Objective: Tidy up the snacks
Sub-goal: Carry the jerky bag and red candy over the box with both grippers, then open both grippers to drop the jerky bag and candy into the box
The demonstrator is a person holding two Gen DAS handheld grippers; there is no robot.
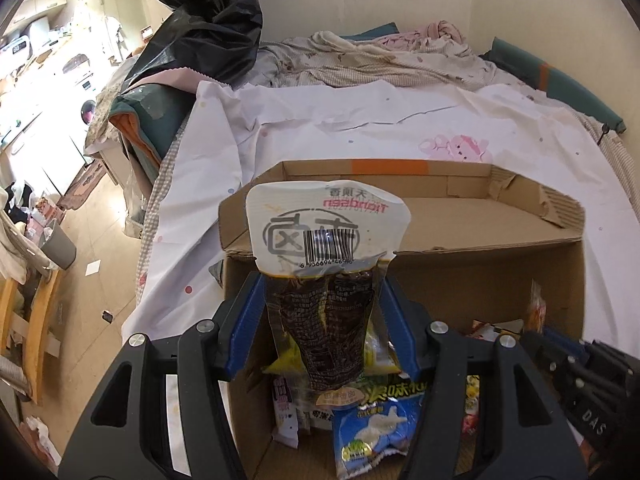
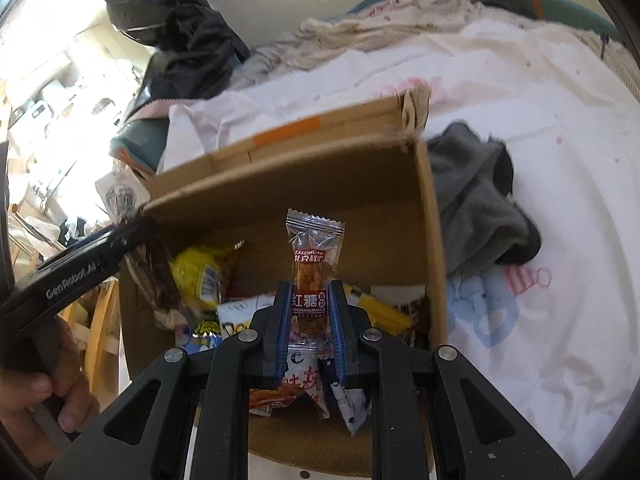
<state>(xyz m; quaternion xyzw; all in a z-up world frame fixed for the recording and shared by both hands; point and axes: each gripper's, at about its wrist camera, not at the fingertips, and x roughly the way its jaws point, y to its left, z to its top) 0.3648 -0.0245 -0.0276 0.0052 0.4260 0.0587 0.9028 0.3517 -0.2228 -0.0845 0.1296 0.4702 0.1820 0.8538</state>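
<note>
Holding, left tool [image 1: 320,312]: blue-padded fingers pinch a tall clear-and-white vacuum pouch of dark braised snack [image 1: 326,276], barcode facing the camera, printed top end up and upside-down.
Pouch position: it hangs above the near left part of the open brown cardboard box [image 1: 440,248], clear of the packets below.
Right tool [image 2: 310,316]: narrow grip, closed on a small clear-wrapped brown-sugar twist snack with a red label [image 2: 312,276]; the crimped top end stands upright above the fingertips.
Twist snack position: raised over the box [image 2: 434,216] interior, in front of its far wall.
Box contents: loose packets lie jumbled on the floor of the box, among them a blue-and-green packet with white crackers pictured [image 1: 376,428] and a yellow crinkled packet [image 2: 196,276].
Box setting: it sits on a bed covered by a white sheet with small coloured dots [image 1: 420,120]; its far flap carries a strip of orange tape [image 1: 390,168].
Beside the box: a crumpled grey cloth [image 2: 476,196] lies on the sheet, touching the right wall.
Other view: the left tool [image 2: 132,236] and the person's hand [image 2: 48,396] on its handle show at the left edge of the right wrist view.
</note>
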